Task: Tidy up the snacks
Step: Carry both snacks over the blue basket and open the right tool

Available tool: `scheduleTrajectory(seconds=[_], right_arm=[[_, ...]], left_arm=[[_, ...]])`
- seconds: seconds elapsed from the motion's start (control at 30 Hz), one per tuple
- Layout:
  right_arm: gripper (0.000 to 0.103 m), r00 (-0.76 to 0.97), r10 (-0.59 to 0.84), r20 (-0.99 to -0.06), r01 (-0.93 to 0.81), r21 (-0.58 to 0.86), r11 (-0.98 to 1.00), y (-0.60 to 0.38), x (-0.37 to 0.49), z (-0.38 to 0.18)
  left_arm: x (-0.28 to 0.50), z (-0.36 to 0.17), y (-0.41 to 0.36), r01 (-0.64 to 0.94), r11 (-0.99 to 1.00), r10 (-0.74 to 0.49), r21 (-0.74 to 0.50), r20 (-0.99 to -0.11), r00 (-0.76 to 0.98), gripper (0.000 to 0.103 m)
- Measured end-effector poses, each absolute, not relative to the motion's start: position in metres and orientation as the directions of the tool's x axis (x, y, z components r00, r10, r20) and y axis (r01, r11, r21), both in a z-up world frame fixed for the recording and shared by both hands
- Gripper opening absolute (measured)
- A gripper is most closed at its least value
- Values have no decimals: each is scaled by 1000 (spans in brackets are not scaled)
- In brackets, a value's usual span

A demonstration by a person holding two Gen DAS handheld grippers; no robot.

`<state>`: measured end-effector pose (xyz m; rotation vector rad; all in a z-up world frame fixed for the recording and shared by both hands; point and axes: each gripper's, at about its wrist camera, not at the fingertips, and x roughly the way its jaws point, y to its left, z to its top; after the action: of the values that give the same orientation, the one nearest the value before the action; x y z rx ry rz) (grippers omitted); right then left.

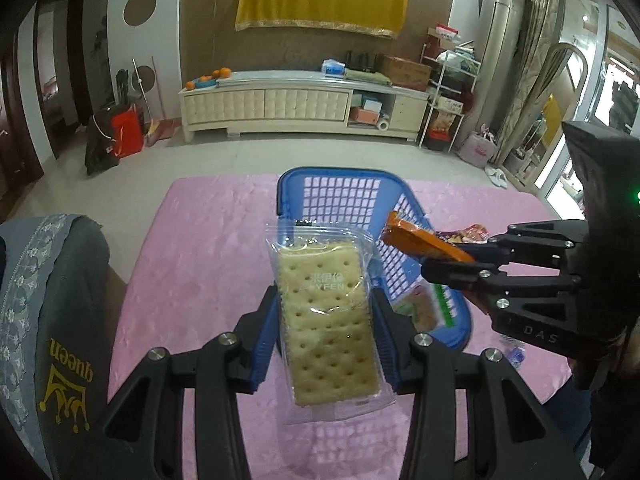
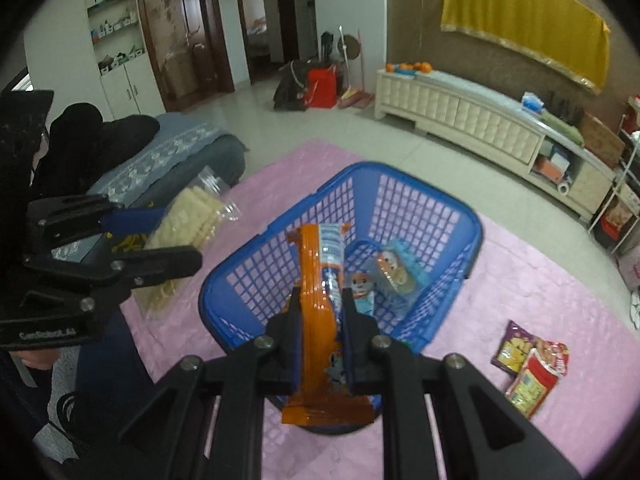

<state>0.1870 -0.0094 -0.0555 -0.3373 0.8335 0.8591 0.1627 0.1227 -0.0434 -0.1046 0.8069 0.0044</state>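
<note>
Soft indoor daylight from windows (image 1: 576, 60) at right, faint shadows, fisheye bending — dark vignetted corners, slight motion blur.

Each camera sits close behind its own claw, looking steeply down along the fingers. Both views share the blue basket (image 1: 320, 200) (image 2: 360, 216), the pink desk (image 1: 200, 240) (image 2: 520, 280) and the far cabinet (image 1: 280, 104) (image 2: 460, 116).
</note>
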Motion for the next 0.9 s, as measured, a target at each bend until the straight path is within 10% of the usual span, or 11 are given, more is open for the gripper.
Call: scheduleTrajectory(seconds=[0.43,0.57,0.9], right_arm=[[24,303,470,-829,-782,65,620,7,194,-80],[76,304,458,-835,-748,88,658,0,197,-79],[88,397,448,-801,-682,69,728,-26,191,-59]], left_arm=[[162,-52,133,-51,990,-62,-130,-734,677,42],[157,-45,134,-47,991,-61,-128,-729,682,42],[157,-35,129,-23,993,-68,-116,-714,697,42]])
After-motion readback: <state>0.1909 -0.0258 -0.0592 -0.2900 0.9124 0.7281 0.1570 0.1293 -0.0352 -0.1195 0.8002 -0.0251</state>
